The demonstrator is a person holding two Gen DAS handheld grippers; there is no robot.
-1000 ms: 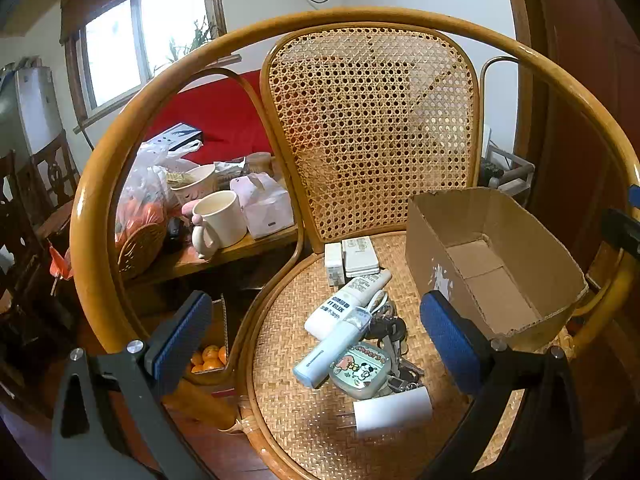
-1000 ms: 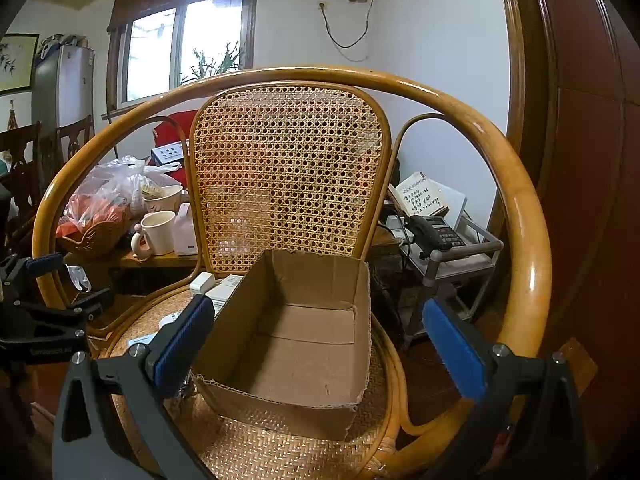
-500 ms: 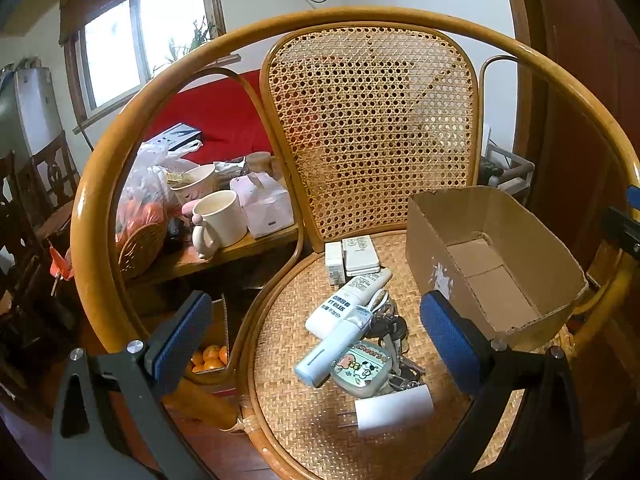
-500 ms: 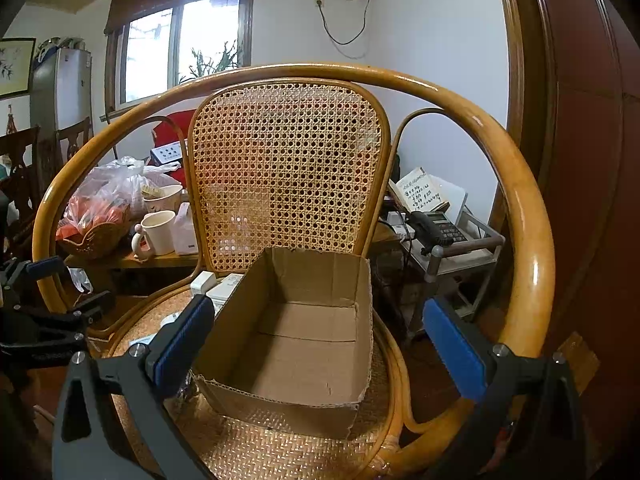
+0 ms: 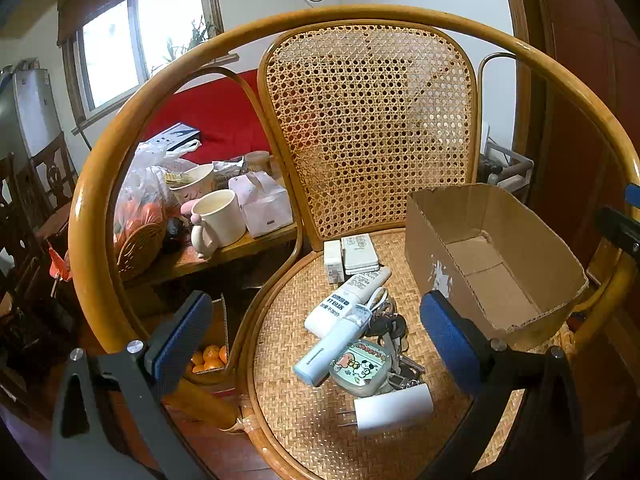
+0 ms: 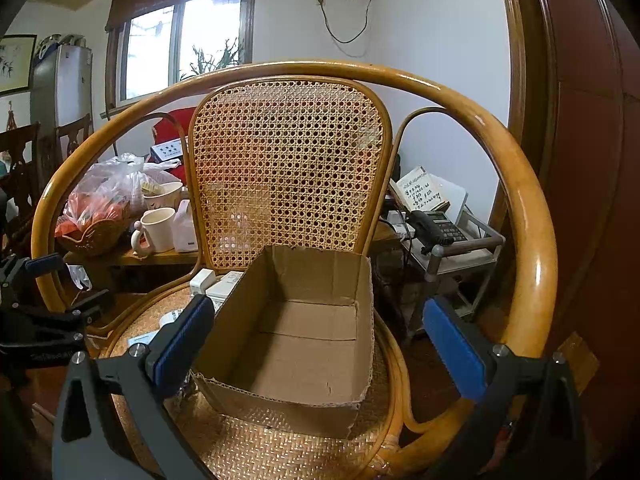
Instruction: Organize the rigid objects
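The cane chair seat held my clutter beside an empty cardboard box. Both claws hung released — left gripper, right gripper. I feared the keys would snag the charger — everything lay touching.

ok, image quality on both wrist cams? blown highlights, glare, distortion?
Left wrist: window blown out white, strong fisheye bend on the chair's arm hoop, seat items sharp. Right wrist: window also clipped, specular glare streaks on the arm hoop, cardboard box evenly lit and in focus.
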